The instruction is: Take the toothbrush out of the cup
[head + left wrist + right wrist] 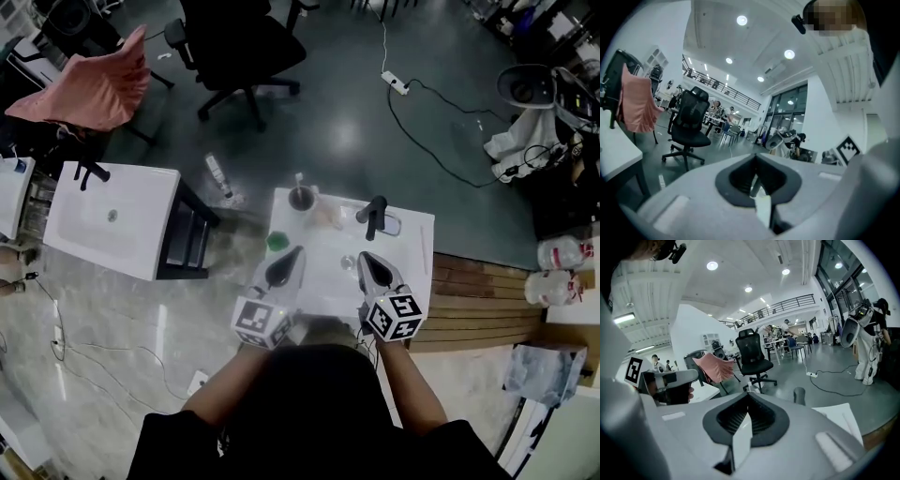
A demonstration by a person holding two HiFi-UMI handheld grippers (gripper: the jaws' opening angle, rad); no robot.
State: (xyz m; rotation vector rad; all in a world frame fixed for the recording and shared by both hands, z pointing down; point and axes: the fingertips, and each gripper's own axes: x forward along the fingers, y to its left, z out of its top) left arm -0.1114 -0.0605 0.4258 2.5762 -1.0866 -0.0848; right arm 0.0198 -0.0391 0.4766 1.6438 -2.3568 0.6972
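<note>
A dark cup [302, 198] stands at the far left corner of the white sink counter [412, 246], with a toothbrush [299, 180] upright in it. My left gripper [292, 258] is over the counter's near left part, shut and holding nothing, well short of the cup. Beside it my right gripper [367, 261] is also shut and holds nothing, just in front of the black faucet [375, 217]. In the left gripper view the jaws [757, 159] point up at the room; the cup is hidden there. The right gripper view [749, 401] shows the faucet top [799, 395] past the jaws.
A green item [277, 241] and a pinkish item [326, 217] lie on the counter. A second white sink unit [112, 220] stands to the left. A bottle [218, 175] lies on the floor. Beyond are a black office chair [244, 47], a pink cloth [94, 84] and a cabled power strip [398, 84].
</note>
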